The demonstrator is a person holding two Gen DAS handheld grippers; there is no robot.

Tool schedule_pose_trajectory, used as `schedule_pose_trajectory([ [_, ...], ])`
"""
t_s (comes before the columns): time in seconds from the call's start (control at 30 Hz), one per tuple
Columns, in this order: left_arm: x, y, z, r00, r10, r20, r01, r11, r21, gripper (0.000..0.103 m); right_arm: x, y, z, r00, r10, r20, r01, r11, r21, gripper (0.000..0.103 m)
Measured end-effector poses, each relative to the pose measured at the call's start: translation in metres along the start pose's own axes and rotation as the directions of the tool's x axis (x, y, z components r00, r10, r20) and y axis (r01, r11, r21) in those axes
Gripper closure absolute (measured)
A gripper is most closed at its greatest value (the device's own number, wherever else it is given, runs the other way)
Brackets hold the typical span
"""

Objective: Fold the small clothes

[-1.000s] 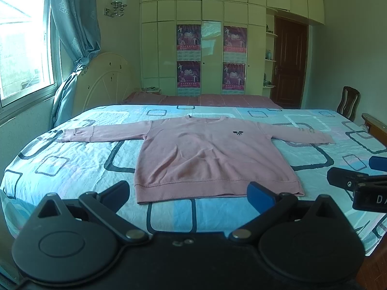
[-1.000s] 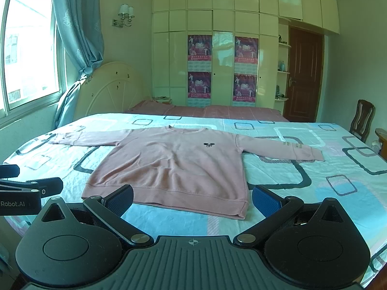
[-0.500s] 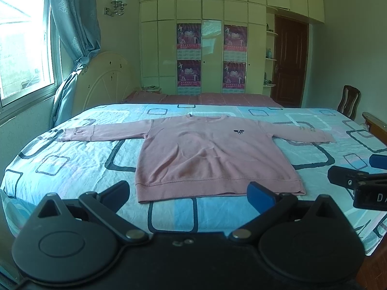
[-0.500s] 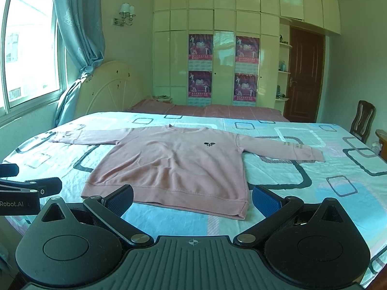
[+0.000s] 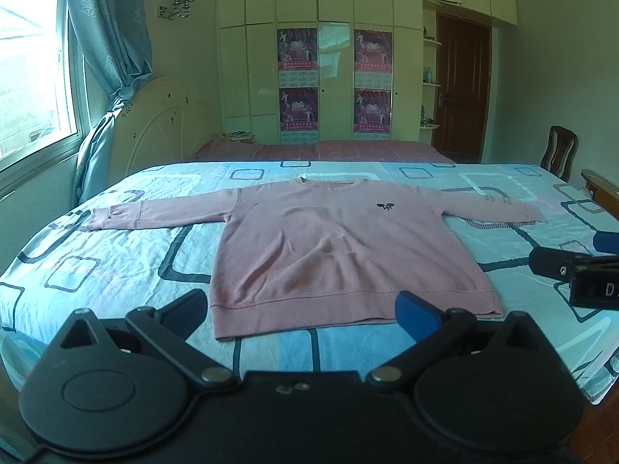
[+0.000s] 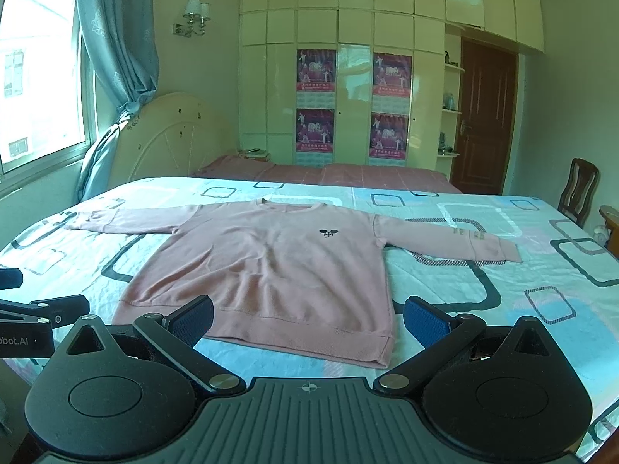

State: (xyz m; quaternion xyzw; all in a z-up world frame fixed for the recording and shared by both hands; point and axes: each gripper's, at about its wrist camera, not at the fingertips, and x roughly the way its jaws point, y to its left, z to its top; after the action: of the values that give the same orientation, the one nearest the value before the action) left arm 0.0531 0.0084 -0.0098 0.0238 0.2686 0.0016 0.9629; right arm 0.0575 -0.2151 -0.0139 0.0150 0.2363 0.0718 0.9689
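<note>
A pink long-sleeved sweatshirt (image 5: 332, 247) lies flat on the bed, front up, both sleeves spread out sideways; it also shows in the right wrist view (image 6: 271, 266). My left gripper (image 5: 305, 309) is open and empty, held just short of the hem above the bed's near edge. My right gripper (image 6: 307, 317) is open and empty, also just short of the hem, toward its right corner. Each gripper shows at the side of the other's view: the right one (image 5: 572, 270) and the left one (image 6: 35, 317).
The bed (image 5: 96, 266) has a light blue sheet with dark squares and a cream headboard (image 5: 162, 123) at the left. A wooden chair (image 6: 578, 189) stands at the far right. A wardrobe wall (image 6: 348, 89) and a brown door (image 6: 485, 116) are behind the bed.
Nothing has visibly changed apart from a very slight drift of both views. Both grippers stay open and the sweatshirt lies as before.
</note>
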Motion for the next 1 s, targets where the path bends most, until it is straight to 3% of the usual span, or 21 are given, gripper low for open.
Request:
schedule_pose_trajectory([
  [0.53, 0.153, 0.002, 0.067, 0.994, -0.092, -0.059, 0.094, 0.994, 0.048, 0.0, 0.149, -0.022, 0.056, 0.991, -0.113, -0.065, 0.116, 0.992, 0.056, 0.0],
  [1.0, 0.236, -0.005, 0.105, 0.985, -0.143, -0.092, 0.148, 0.988, 0.051, 0.0, 0.207, -0.061, 0.077, 0.964, -0.242, -0.112, 0.252, 0.964, 0.089, 0.0],
])
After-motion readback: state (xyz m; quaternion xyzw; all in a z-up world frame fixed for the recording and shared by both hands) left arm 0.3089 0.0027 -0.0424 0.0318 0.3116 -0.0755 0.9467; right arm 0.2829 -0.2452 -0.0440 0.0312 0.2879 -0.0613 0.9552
